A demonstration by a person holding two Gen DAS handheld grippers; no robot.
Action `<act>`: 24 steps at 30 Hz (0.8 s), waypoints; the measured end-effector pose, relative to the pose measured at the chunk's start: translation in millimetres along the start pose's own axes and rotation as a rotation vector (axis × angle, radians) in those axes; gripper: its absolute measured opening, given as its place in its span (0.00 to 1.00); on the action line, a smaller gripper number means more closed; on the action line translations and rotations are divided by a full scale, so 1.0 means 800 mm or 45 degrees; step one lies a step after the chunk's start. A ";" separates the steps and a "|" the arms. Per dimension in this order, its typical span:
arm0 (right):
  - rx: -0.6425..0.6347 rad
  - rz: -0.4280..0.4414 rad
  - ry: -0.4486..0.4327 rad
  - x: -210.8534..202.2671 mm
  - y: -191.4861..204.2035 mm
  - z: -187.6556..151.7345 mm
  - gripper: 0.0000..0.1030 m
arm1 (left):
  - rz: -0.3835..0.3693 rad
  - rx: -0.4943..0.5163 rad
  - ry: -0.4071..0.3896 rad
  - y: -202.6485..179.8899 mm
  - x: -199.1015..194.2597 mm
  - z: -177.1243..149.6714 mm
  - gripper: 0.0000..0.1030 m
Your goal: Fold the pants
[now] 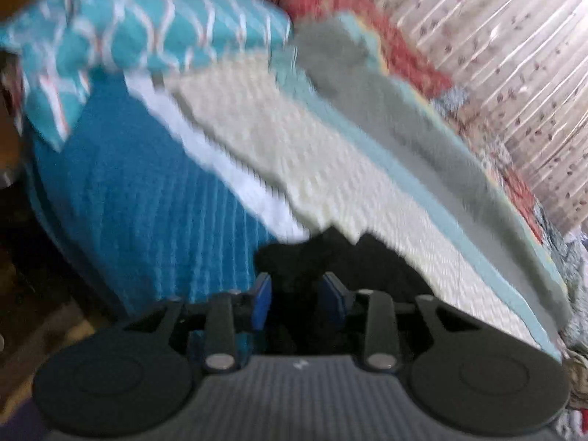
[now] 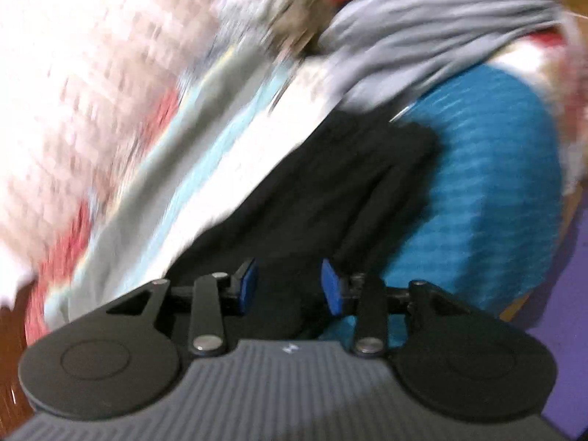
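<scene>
Both views are smeared with blur, so fine detail is hard to read. The biggest thing here is the bed, covered in a ribbed blue bedspread point(image 1: 147, 198), and everything else sits against that. Along the far side of the bedspread runs a cream waffle-textured blanket point(image 1: 294, 139), with a white layer at its near edge and a pale grey-and-aqua quilt point(image 1: 411, 117) lying just beyond it. Past the quilt hangs a pleated floral curtain point(image 1: 514, 55), pale with small dark-red sprigs. At the head of the bedspread sits a turquoise pillow with a white lattice pattern point(image 1: 147, 18), and a reddish pillow or throw point(image 1: 330, 3) beside it.

From the other side, a heap of grey cloth point(image 2: 422, 36) is bunched at the far end of the bedspread point(image 2: 488, 183), with something red behind it that I can't make out.

The black pants point(image 2: 330, 191) lie across the bedspread where it meets the cream blanket, stretching away in long dark folds.

The right gripper point(image 2: 288, 286) has its blue pads set apart with black pants fabric bunched between them, apparently grasped. The left gripper point(image 1: 296, 301) likewise has dark pants cloth point(image 1: 330, 257) filling the gap between its blue pads, gripping it at the bedspread's near edge.
</scene>
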State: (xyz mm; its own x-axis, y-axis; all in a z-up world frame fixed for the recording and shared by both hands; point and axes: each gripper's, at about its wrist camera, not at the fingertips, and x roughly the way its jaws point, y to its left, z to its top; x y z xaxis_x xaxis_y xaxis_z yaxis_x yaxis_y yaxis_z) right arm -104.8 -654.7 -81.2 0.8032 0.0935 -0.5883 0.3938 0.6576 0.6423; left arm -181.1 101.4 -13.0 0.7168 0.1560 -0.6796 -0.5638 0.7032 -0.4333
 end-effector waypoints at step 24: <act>0.307 0.082 -0.058 0.016 -0.065 -0.005 0.33 | -0.088 0.560 0.434 -0.185 0.132 -0.132 0.27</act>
State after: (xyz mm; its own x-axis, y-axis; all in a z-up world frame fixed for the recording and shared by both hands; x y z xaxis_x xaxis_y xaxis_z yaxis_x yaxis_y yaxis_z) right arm -116.9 -684.6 -124.3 0.8472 0.0917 -0.5232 0.4323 0.4535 0.7794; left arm -65.6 -59.4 -83.3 0.5318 -0.0827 -0.8428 -0.2437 0.9382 -0.2458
